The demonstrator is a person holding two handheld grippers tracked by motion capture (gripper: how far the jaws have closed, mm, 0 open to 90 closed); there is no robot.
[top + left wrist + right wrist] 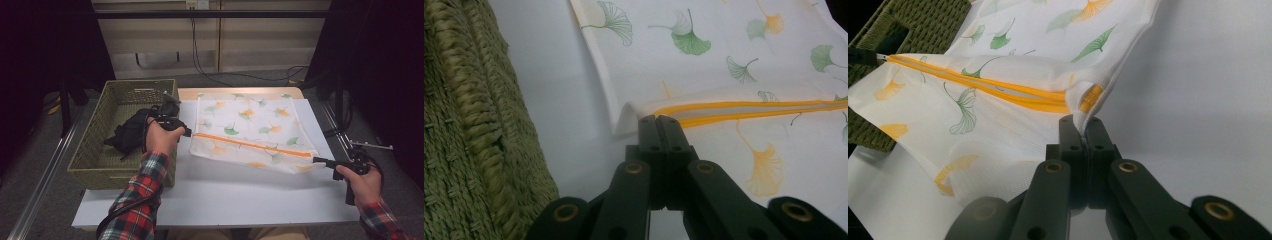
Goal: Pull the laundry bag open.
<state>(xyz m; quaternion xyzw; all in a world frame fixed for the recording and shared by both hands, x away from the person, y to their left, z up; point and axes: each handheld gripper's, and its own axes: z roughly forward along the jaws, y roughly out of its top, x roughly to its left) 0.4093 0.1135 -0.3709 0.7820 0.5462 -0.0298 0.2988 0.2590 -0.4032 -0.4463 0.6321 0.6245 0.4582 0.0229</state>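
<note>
A white mesh laundry bag (250,125) printed with green and orange ginkgo leaves lies on the white table (225,195). An orange zipper (250,145) runs across its near part. My left gripper (189,133) is shut at the zipper's left end (664,111), its tips (658,120) pinching the bag's edge. My right gripper (316,160) is shut on the bag's right corner (1087,102), where the zipper (998,90) ends, with cloth caught between its tips (1080,122). The bag (973,125) is stretched slightly between the two grippers.
An olive woven basket (90,150) stands at the table's left edge, right beside my left hand, with a black garment (131,132) inside it. Its woven wall (469,125) rises close to the left gripper. Bare table lies in front of the bag.
</note>
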